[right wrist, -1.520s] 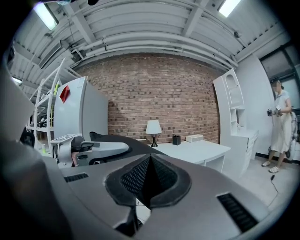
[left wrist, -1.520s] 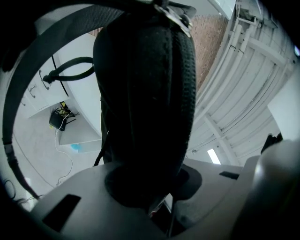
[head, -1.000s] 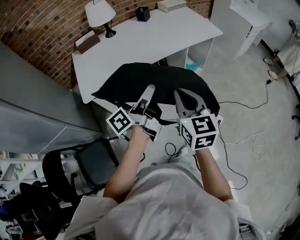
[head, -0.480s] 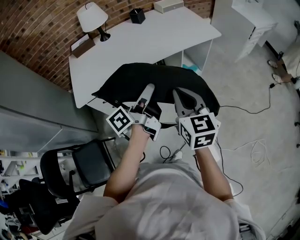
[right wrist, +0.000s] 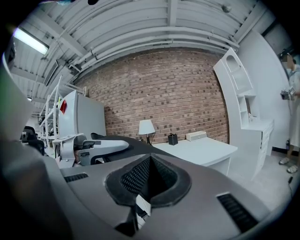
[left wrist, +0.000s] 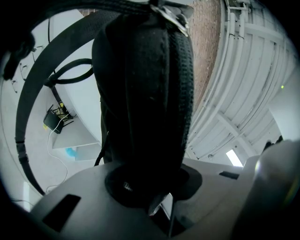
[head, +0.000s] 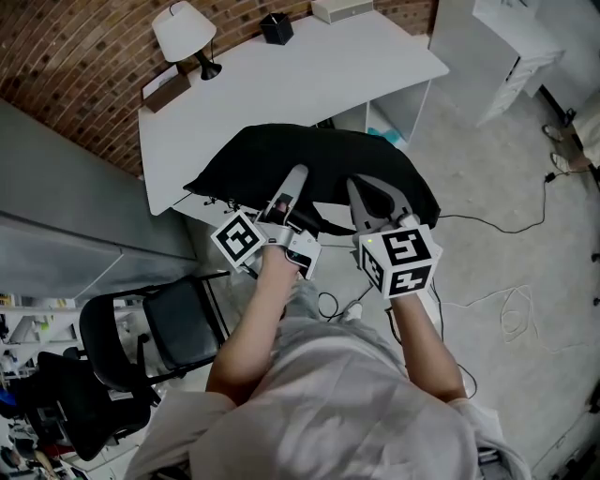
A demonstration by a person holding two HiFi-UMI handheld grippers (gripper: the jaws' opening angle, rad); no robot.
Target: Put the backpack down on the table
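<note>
The black backpack [head: 319, 161] hangs in the air in front of the white table [head: 281, 84], over the table's near edge. My left gripper [head: 298, 174] is shut on a thick padded black strap of the backpack [left wrist: 145, 93], which fills the left gripper view. My right gripper [head: 362, 186] lies on the backpack's top beside it, jaws pressed together; the pinched fabric is hidden in the right gripper view, where the right gripper [right wrist: 149, 180] looks across the backpack [right wrist: 133, 143] to the table [right wrist: 201, 150].
On the table's far side stand a lamp [head: 183, 33], a small black box [head: 277, 28], a white box [head: 342, 9] and a brown item [head: 169, 87]. A black chair [head: 178, 323] is at the lower left. Cables [head: 506, 300] lie on the floor at the right, by a white shelf unit [right wrist: 241, 108].
Both grippers have carried the backpack a little closer to the table. Neither grip has changed.
</note>
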